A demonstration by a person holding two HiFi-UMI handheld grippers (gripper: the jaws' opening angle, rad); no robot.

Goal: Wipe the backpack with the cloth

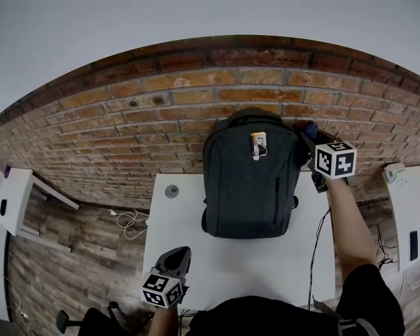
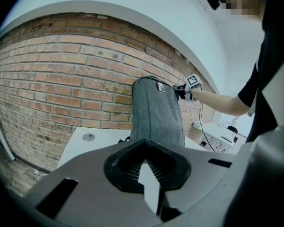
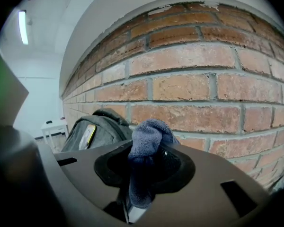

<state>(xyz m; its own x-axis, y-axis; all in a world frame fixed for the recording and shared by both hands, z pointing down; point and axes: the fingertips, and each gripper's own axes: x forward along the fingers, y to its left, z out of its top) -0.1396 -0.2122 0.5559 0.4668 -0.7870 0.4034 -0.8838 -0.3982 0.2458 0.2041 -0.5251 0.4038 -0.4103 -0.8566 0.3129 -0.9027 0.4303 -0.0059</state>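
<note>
Tongs of the right hand first: right tongs (image 3: 144,167) closed firmly on a blue-grey cloth (image 3: 149,134), bunched between the jaws and sticking out above them. Seen from the head view, right tongs (image 1: 310,137) raised to the upper right corner of the backpack (image 1: 248,187), with the cloth (image 1: 310,128) just beside that corner and close to the brick wall (image 1: 161,110); not possible to tell whether touching the fabric or not. Left tongs (image 2: 149,174) with jaws drawn together and nothing between them, kept low over the near edge of the white worktop (image 1: 224,271), well apart from the backpack (image 2: 156,112); in the head view, left tongs (image 1: 175,256) pointing towards it. Dark grey backpack standing upright at the far side of the worktop, back against the brick wall, with a small yellow tag (image 1: 259,143) near the top of the front. Also on the worktop, to the left of the backpack, a small round grey disc (image 1: 171,191). Along the right edge, a thin black cable (image 1: 315,250) hanging down.
</note>
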